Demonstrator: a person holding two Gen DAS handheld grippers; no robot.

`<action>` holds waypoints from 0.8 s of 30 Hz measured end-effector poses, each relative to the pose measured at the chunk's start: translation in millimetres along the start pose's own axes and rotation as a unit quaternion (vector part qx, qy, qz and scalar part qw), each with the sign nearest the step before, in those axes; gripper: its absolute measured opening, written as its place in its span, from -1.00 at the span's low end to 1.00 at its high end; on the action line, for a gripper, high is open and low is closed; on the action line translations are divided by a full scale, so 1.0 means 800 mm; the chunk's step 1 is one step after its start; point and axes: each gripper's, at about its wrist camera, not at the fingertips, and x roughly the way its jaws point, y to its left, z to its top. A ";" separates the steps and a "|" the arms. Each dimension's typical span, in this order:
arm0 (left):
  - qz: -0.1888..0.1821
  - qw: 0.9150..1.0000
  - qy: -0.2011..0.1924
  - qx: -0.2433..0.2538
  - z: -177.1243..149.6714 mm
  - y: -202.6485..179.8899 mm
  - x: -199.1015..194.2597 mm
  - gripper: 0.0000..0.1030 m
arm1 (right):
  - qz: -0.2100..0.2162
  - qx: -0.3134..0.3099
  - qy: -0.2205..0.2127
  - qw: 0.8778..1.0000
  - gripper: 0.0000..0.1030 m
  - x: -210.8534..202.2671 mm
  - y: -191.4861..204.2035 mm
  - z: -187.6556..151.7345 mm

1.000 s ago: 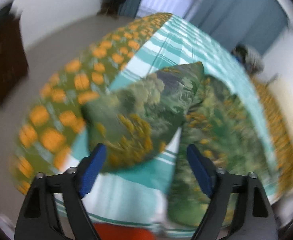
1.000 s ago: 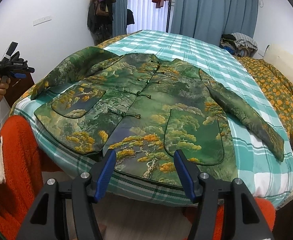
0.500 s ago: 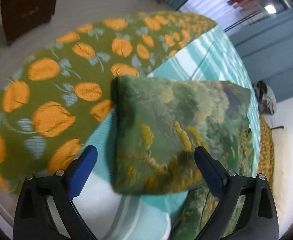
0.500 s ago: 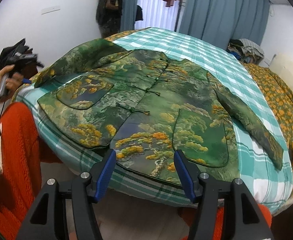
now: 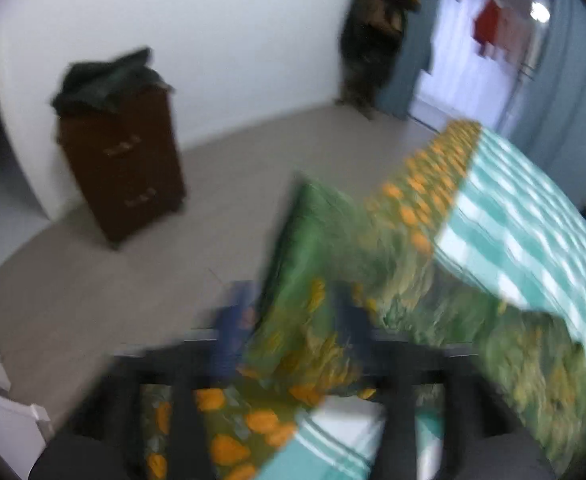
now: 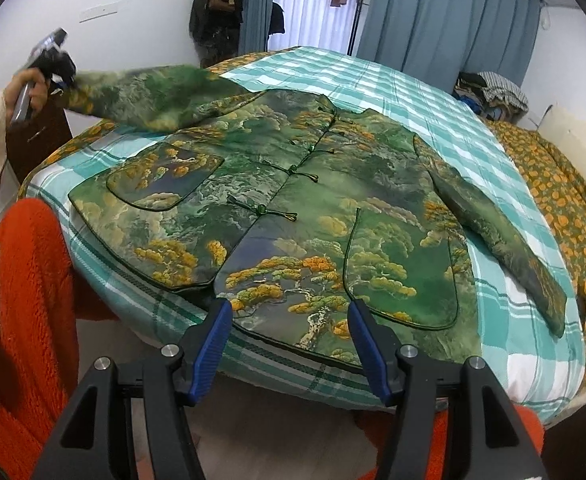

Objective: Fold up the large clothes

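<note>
1. Bed (image 6: 433,92): covered by a teal-and-white checked sheet, with an olive quilt (image 6: 565,200) printed with orange fruit along its right side and showing again at the left edge. Fills most of the right wrist view.
2. Jacket (image 6: 293,216): large, green, padded, woven with a pine-and-cloud landscape. Lies front side up on the checked sheet, knot buttons closed down the middle, one patch pocket on each front panel. Hem at the near edge of the bed.
3. Right-hand sleeve of the jacket (image 6: 501,240): flat on the sheet, running toward the near right corner.
4. Left-hand sleeve (image 6: 153,96): raised off the bed and stretched out to the left; its cuff ends at the left gripper.
5. Dark wooden drawer cabinet (image 5: 121,172): against the white wall, dark cloth heaped on top. Blurred.
6. Right gripper (image 6: 289,340): blue pads parted, nothing between them; hovers above the near hem, not touching it.
7. Left gripper (image 5: 293,332): heavily blurred in its own view. Jaws have just been closing, with the sleeve cuff (image 5: 305,280) between them; grasping the cuff, which hangs lifted from it.
8. Hand (image 6: 29,88): in a cream sleeve, holding the left gripper's handle at the far left.
</note>
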 end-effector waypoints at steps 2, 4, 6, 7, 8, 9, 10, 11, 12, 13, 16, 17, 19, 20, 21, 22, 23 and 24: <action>0.004 1.000 -0.016 0.004 -0.007 0.005 -0.013 0.72 | -0.002 0.005 -0.006 1.000 0.19 -0.004 -0.002 0.001; -0.025 0.999 0.000 0.031 -0.032 -0.002 -0.019 0.72 | -0.003 0.013 -0.012 1.000 0.19 -0.007 -0.009 0.000; -0.079 0.993 0.044 0.081 -0.076 -0.021 -0.024 0.72 | -0.006 0.032 -0.012 0.999 0.19 -0.007 -0.023 -0.001; -0.104 0.987 0.065 0.105 -0.095 -0.036 -0.026 0.72 | -0.007 0.040 -0.010 0.999 0.19 -0.005 -0.029 -0.001; -0.130 0.979 0.089 0.132 -0.120 -0.048 -0.030 0.73 | -0.008 0.053 -0.006 0.999 0.19 -0.001 -0.040 -0.002; -0.164 0.964 0.122 0.167 -0.155 -0.065 -0.035 0.73 | -0.011 0.062 -0.003 0.998 0.19 0.001 -0.047 -0.003; -0.184 0.954 0.144 0.189 -0.179 -0.082 -0.037 0.73 | -0.015 0.074 0.000 0.997 0.19 0.004 -0.057 -0.003; -0.201 0.943 0.166 0.209 -0.203 -0.094 -0.037 0.73 | -0.019 0.087 0.000 0.996 0.19 0.005 -0.069 -0.004; -0.212 0.932 0.187 0.226 -0.227 -0.109 -0.035 0.73 | -0.023 0.099 -0.001 0.995 0.19 0.006 -0.078 -0.005; -0.215 0.924 0.205 0.240 -0.251 -0.122 -0.032 0.73 | -0.030 0.113 -0.001 0.993 0.19 0.007 -0.089 -0.006; -0.215 0.910 0.239 0.261 -0.298 -0.148 -0.020 0.69 | -0.035 0.155 0.003 0.987 0.19 0.009 -0.114 -0.011; -0.222 0.906 0.250 0.259 -0.308 -0.151 -0.019 0.66 | -0.033 0.168 0.007 0.985 0.19 0.009 -0.119 -0.015; -0.240 0.898 0.268 0.254 -0.321 -0.152 -0.019 0.42 | -0.031 0.174 0.011 0.984 0.19 0.009 -0.119 -0.023; -0.246 0.893 0.276 0.255 -0.326 -0.154 -0.020 0.27 | -0.031 0.172 0.013 0.985 0.19 0.009 -0.116 -0.027; -0.251 0.889 0.283 0.258 -0.331 -0.156 -0.021 -0.12 | -0.031 0.169 0.015 0.985 0.19 0.009 -0.113 -0.031; -0.251 0.888 0.286 0.259 -0.331 -0.159 -0.021 -0.39 | -0.030 0.165 0.019 0.986 0.19 0.010 -0.108 -0.036; -0.248 0.890 0.279 0.261 -0.330 -0.157 -0.023 -0.48 | -0.026 0.161 0.024 0.986 0.19 0.012 -0.103 -0.039; -0.250 0.891 0.276 0.259 -0.331 -0.155 -0.027 -0.61 | -0.023 0.157 0.027 0.987 0.19 0.014 -0.100 -0.040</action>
